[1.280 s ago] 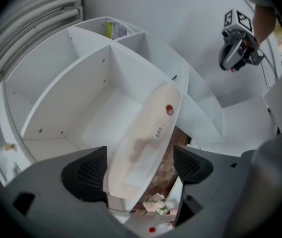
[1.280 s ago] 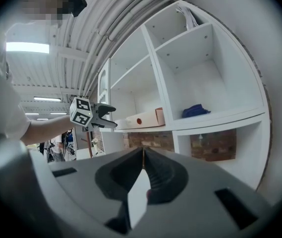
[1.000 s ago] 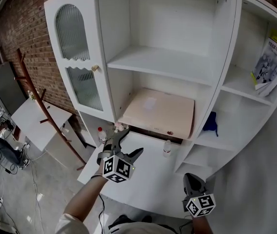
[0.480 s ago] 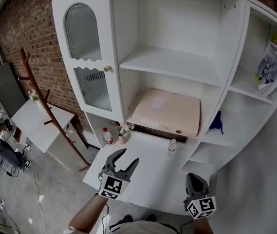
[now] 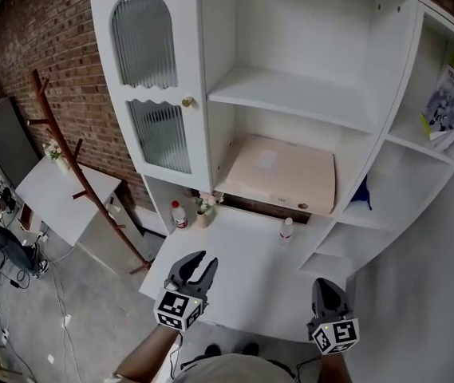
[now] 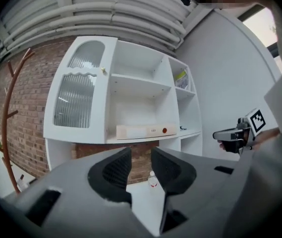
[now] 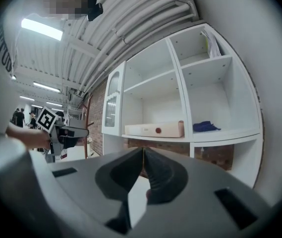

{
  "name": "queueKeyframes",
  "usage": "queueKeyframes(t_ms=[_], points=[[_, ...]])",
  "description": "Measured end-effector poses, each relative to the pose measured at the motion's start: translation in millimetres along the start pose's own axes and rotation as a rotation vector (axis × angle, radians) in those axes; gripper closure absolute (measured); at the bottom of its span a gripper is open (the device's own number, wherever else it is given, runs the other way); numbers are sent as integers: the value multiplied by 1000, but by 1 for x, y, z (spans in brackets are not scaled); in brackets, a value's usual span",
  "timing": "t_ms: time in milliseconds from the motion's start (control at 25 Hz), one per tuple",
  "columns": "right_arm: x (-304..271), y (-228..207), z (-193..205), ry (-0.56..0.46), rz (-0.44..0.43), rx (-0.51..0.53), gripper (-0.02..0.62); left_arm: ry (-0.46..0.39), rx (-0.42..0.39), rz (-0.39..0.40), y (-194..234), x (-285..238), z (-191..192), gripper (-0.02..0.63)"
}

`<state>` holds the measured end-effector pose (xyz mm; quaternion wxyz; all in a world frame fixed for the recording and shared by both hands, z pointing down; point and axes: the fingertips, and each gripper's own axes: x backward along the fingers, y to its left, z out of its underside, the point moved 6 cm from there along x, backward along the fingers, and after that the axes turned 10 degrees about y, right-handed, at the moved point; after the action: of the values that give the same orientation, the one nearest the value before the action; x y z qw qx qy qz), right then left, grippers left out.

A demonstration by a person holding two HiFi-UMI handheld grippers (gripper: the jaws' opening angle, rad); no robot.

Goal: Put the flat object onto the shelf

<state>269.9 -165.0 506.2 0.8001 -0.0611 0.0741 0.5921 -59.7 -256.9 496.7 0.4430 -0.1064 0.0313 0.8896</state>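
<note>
Two empty grippers: left gripper (image 5: 199,262), jaws just closing, slightly apart; right gripper (image 5: 328,289), jaws together. Shelved pale pink flat box (image 5: 282,170): probably stiff, light; grasp its front edge.

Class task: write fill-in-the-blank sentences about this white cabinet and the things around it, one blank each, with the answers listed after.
1. The flat box lies in the cabinet's ___ compartment.
2. The cloth beside the box is ___.
3. The wall left of the cabinet is built of ___.
4. The right tool's jaws are ___, holding nothing.

Missing words: middle; blue; brick; shut.
</note>
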Motion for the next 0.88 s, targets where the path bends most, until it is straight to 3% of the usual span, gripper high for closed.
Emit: queueKeyframes(t_ms=[120,320,480,880], points=[[2,1,2,3,16,7,565,-9,55,34,-3,6,10,536],[4,3,3,7,36,-5,565,-26,46,31,-8,15,22,574],[3,6,2,8,38,11,566,-32,64,7,-3,18,29,578],[1,3,-1,-3,40,5,568,2,72,58,-8,7,36,580]])
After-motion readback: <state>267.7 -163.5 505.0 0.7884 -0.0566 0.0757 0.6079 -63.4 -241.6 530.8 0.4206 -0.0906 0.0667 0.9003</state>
